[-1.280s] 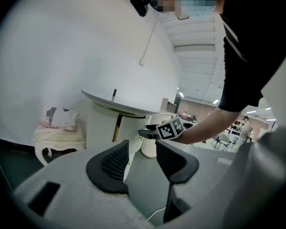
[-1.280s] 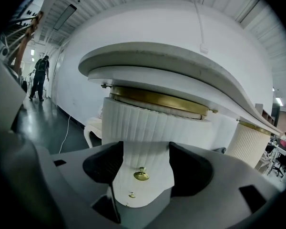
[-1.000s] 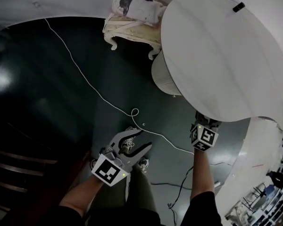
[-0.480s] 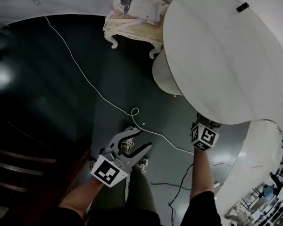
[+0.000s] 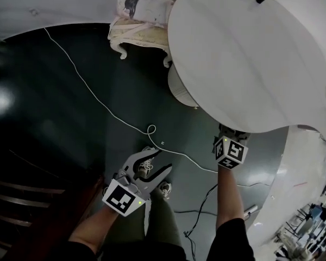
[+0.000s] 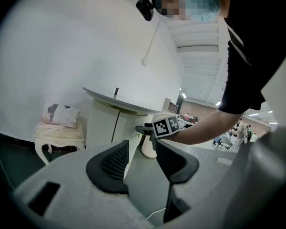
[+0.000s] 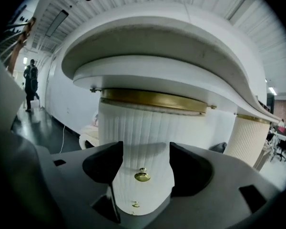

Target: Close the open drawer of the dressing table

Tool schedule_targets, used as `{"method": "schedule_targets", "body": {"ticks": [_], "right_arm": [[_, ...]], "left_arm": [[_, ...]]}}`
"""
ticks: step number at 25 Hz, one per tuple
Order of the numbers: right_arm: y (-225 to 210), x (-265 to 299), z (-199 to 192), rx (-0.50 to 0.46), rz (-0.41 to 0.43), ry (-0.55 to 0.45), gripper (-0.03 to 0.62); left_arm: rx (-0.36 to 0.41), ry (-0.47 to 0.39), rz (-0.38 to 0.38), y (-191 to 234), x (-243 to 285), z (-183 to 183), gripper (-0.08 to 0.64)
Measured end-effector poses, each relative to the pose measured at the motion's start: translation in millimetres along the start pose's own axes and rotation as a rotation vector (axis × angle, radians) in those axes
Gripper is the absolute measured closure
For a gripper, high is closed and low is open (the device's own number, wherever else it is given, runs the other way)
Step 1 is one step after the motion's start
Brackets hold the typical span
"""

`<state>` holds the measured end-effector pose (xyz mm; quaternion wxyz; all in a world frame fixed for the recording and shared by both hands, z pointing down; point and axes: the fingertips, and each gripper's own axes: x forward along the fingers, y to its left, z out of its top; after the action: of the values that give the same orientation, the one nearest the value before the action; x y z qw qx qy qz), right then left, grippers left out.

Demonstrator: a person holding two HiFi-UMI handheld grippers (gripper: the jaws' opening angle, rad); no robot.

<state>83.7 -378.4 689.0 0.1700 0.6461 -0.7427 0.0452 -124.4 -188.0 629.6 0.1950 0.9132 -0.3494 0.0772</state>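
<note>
Tabletop (image 5: 250,64) over half-hidden right claw (image 7: 143,168)

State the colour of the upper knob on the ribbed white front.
The knob is shiny gold; the right gripper view shows it best.

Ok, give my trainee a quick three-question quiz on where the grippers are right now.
1. True or false: the left gripper is shut.
2. What shows between the jaws of the right gripper? A) a knob B) a cup C) a brush
3. Which gripper is nearer the table?

Key: 1 false, its jaws are apart with nothing between them; 2 A; 3 the right one.
</note>
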Motion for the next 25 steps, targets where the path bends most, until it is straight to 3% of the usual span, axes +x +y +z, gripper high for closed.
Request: {"method": "schedule_targets", "body": {"ticks": [13, 25], "right_arm": [[-25.8, -82.6, 6.2, 0.113, 0.003, 0.017, 0.336], [-16.4, -176.7, 26.5, 0.142, 0.116, 0.015, 0.483]], "left_arm": [[0.041, -0.002, 0.002, -52.4, -9.3, 19.3, 0.377], [0.071, -0.018, 0.048, -103.4, -19.2, 37.8, 0.377]]}}
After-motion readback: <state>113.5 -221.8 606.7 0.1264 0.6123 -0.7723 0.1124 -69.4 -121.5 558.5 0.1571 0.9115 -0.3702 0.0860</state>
